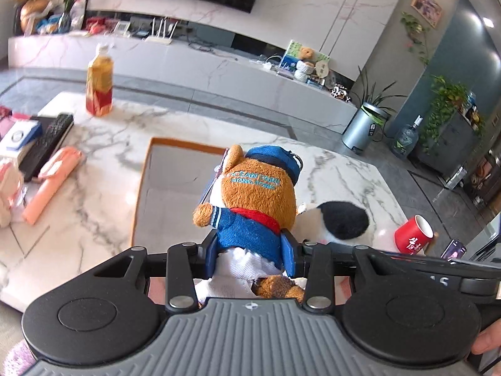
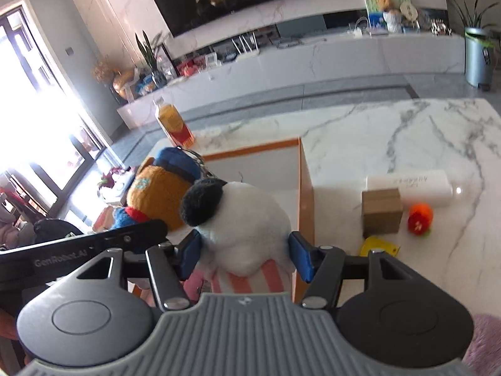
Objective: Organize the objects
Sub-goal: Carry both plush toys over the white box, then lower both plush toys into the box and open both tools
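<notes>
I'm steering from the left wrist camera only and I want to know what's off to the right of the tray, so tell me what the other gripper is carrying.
Observer: The right gripper is closed on a white plush with a black ear, its fingers pressing the sides.
Operator: Where is it relative to the tray?
Observer: Above the orange-rimmed tray, near its right wall.
Operator: Anything on the table beyond that wall?
Observer: A cardboard box, with a small orange and red toy beside it.
</notes>
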A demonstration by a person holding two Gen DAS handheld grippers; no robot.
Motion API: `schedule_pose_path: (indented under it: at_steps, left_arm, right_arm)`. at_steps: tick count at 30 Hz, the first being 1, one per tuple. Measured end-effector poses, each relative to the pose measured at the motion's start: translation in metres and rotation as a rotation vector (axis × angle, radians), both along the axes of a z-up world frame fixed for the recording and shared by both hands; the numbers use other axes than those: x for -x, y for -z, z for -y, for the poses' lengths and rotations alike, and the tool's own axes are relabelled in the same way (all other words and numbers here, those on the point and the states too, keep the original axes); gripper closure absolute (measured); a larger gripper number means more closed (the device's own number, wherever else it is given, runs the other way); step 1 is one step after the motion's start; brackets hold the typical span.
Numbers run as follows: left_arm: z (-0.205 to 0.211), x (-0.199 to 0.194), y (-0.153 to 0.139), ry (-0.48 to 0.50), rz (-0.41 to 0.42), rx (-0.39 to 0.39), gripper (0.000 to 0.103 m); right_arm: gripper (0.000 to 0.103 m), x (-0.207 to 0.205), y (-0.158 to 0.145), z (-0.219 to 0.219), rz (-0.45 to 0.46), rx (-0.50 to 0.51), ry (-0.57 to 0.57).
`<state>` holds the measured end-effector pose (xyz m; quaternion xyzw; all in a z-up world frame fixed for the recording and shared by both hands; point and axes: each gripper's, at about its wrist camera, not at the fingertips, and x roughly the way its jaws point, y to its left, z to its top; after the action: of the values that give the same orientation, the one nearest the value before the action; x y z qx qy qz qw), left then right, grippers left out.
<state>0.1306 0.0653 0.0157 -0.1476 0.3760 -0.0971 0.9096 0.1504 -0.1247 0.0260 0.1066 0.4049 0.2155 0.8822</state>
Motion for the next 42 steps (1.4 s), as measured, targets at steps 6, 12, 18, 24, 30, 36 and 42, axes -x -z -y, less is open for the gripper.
schedule_pose_path:
  at_steps: [6, 12, 18, 24, 30, 36, 42]
  left_arm:
    - [-0.024, 0.001, 0.027, 0.012, -0.053, 0.071, 0.057]
    - [-0.030, -0.009, 0.048, 0.039, -0.097, 0.097, 0.057]
    - [-0.030, -0.017, 0.060, 0.062, -0.122, 0.107, 0.057]
    - [-0.031, -0.020, 0.066, 0.073, -0.140, 0.108, 0.057]
    - [-0.029, -0.020, 0.067, 0.082, -0.152, 0.097, 0.057]
    - [-0.028, -0.027, 0.059, 0.085, -0.137, 0.055, 0.057]
    - [-0.026, -0.040, 0.052, 0.126, -0.133, -0.001, 0.057]
  right_arm:
    - [0.041, -0.011, 0.030, -0.019, -0.090, 0.058, 0.054]
    - [0.040, -0.013, 0.050, -0.038, -0.144, 0.147, 0.069]
    - [0.040, -0.018, 0.060, -0.046, -0.158, 0.195, 0.060]
    - [0.037, -0.018, 0.060, -0.053, -0.164, 0.254, 0.010]
    - [0.040, -0.023, 0.057, -0.049, -0.177, 0.275, -0.051]
    - [0.058, -0.031, 0.048, -0.060, -0.074, 0.372, -0.201]
    - [0.064, -0.051, 0.058, -0.073, -0.052, 0.412, -0.317]
